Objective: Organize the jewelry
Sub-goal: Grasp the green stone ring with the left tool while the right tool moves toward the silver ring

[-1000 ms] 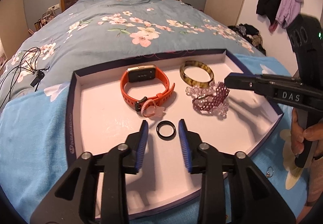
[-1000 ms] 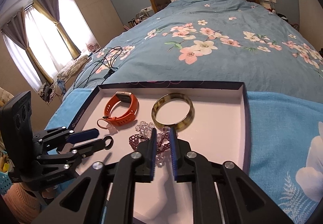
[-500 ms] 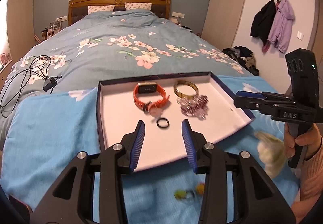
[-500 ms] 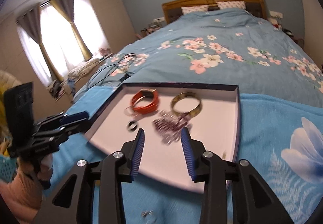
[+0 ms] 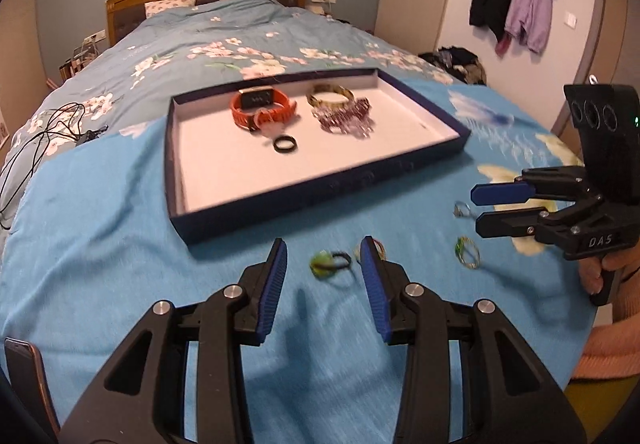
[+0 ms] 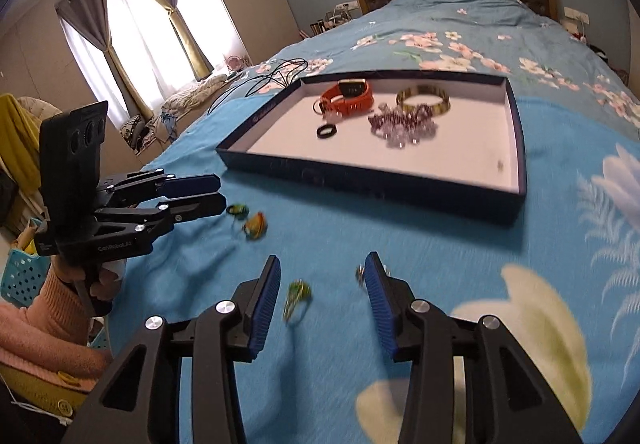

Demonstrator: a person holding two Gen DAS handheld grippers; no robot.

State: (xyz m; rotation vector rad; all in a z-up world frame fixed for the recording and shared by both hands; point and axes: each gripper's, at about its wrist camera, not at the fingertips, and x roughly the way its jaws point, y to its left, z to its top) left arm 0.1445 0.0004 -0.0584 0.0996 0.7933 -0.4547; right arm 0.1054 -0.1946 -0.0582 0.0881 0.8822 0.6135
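While both grippers hang over the bright blue fleece blanket point(image 5: 100, 244) spread on the bed, the dark navy shallow cardboard tray with a white floor point(image 5: 320, 187) sits beyond them at twelve o'clock. Inside it lie an orange rubber smartwatch band point(image 5: 262, 109), a tortoiseshell-patterned bangle point(image 5: 330, 99), a purple and clear beaded bracelet point(image 5: 346, 119) touching the bangle's near edge, and a plain black ring point(image 5: 285, 144) at six o'clock from the watch band.

In the left wrist view, the left gripper point(image 5: 323, 276) has its blue-padded fingers apart with nothing pressed between them; a green-stoned ring on a dark band point(image 5: 328, 264) lies on the blanket in the gap, and another small ring point(image 5: 380, 248), blurred, sits against the right-hand finger.

The right gripper point(image 6: 323, 292) has just been opening its jaws, and they stand apart, clamping nothing. A thin green and gold ring point(image 6: 297, 296) lies on the blanket between them, nearer the left-hand finger, and a small silvery ring point(image 6: 360, 274) rests just beside the right-hand finger. From that view, two more rings, one green point(image 6: 238, 209) and one orange-toned point(image 6: 256, 226), lie at ten o'clock near the left gripper's tips. A hand in a pink sleeve point(image 6: 48, 324) grips that tool's handle.
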